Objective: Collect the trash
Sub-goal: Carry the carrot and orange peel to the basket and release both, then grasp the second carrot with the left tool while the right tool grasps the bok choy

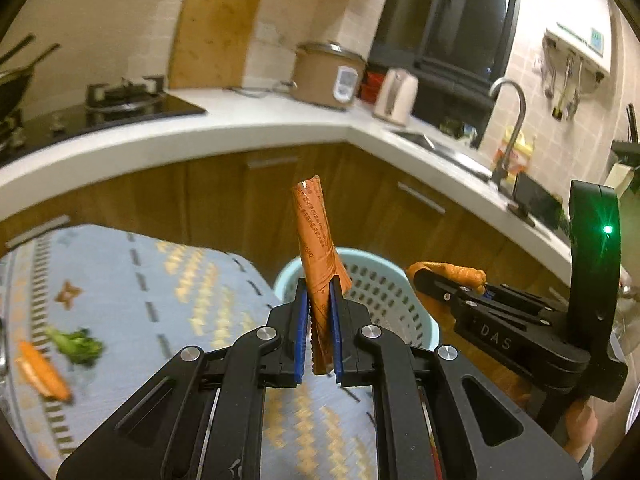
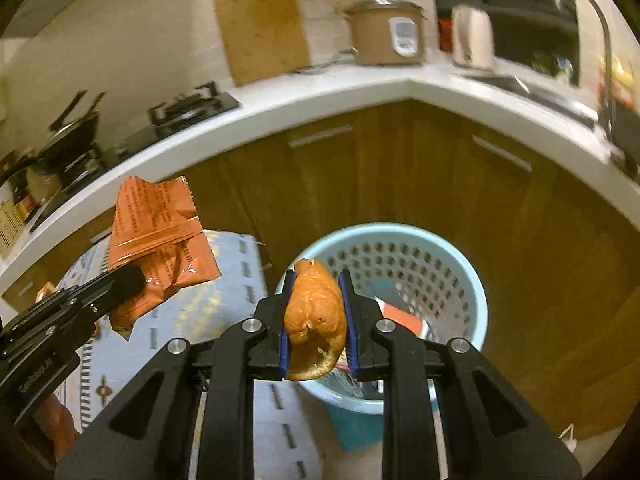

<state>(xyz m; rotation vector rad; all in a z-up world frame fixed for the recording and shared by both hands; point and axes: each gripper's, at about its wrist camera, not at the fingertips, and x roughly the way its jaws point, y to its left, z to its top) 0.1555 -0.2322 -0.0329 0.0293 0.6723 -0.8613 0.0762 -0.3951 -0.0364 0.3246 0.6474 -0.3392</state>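
The left gripper (image 1: pixel 319 300) is closed on an orange wrapper (image 1: pixel 316 236), held upright in the air before the light blue basket (image 1: pixel 394 300). The right gripper (image 2: pixel 316 312) grips an orange peel (image 2: pixel 316 320) above the same basket. Broccoli (image 1: pixel 78 346) and another peel (image 1: pixel 44 372) lie on the patterned tablecloth (image 1: pixel 160 280).

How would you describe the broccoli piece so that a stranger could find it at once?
Start at the blue patterned tablecloth in front of the wooden cabinets, in the left wrist view. Near its left edge lie two scraps close together. The broccoli is the dark green, bumpy one; its neighbour is a flat orange peel.
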